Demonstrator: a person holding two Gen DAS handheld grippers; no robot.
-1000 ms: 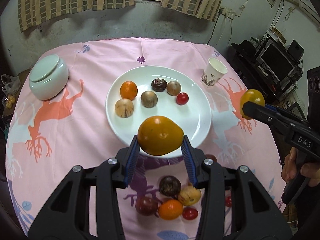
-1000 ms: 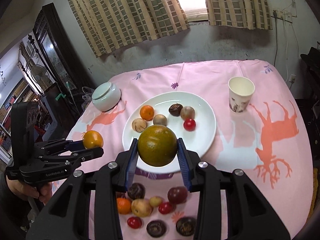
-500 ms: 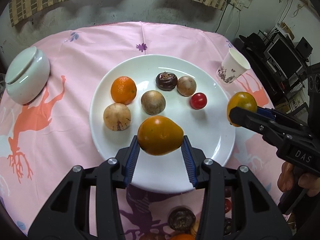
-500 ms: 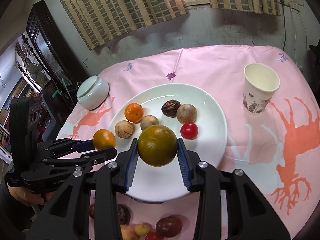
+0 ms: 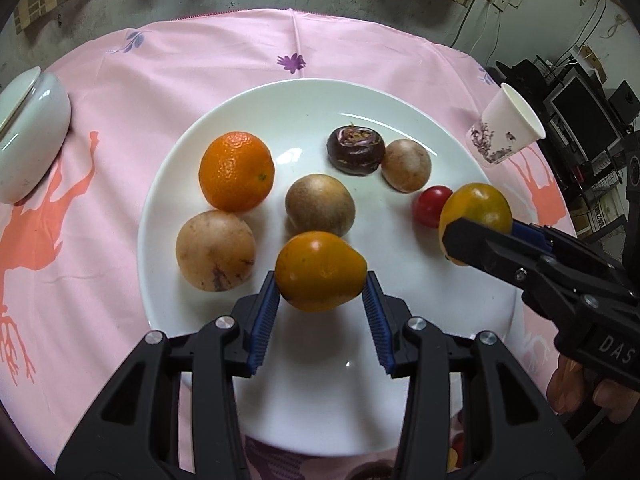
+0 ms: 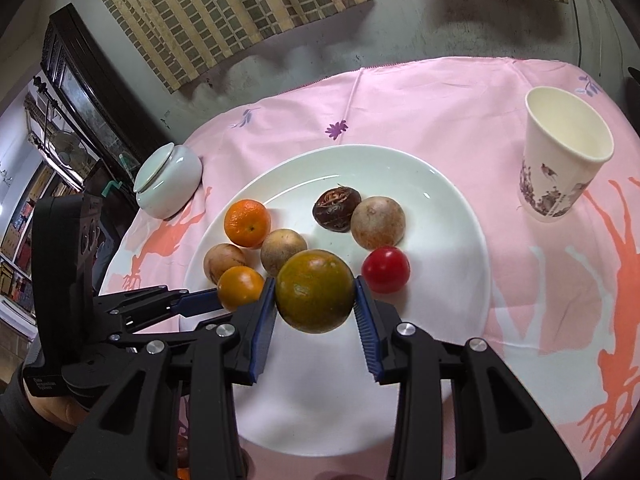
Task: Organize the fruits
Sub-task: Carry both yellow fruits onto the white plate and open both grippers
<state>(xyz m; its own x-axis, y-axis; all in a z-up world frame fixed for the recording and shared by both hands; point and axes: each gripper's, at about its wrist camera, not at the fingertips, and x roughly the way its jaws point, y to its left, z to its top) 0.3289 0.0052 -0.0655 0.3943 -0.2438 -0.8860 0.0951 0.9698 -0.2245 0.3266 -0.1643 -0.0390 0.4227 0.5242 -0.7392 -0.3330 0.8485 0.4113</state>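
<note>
Left wrist view: the left gripper [image 5: 320, 300] clamps an orange-yellow fruit [image 5: 320, 270] between its blue fingers [image 5: 264, 316], at frame centre over the white plate [image 5: 400, 112]. The mandarin [image 5: 237, 171] lies upper left on the plate.

Right wrist view: the right gripper [image 6: 316, 312] squeezes a greenish orange [image 6: 314, 291] at centre, above the plate's near half; a paper cup [image 6: 564, 156] stands upper right on the table [image 6: 440, 108].

Six fruits are lying on the plate [image 5: 460, 152]; an orange fruit [image 5: 320, 270] and a greenish one [image 6: 315, 291] are hanging above it, clamped.
</note>
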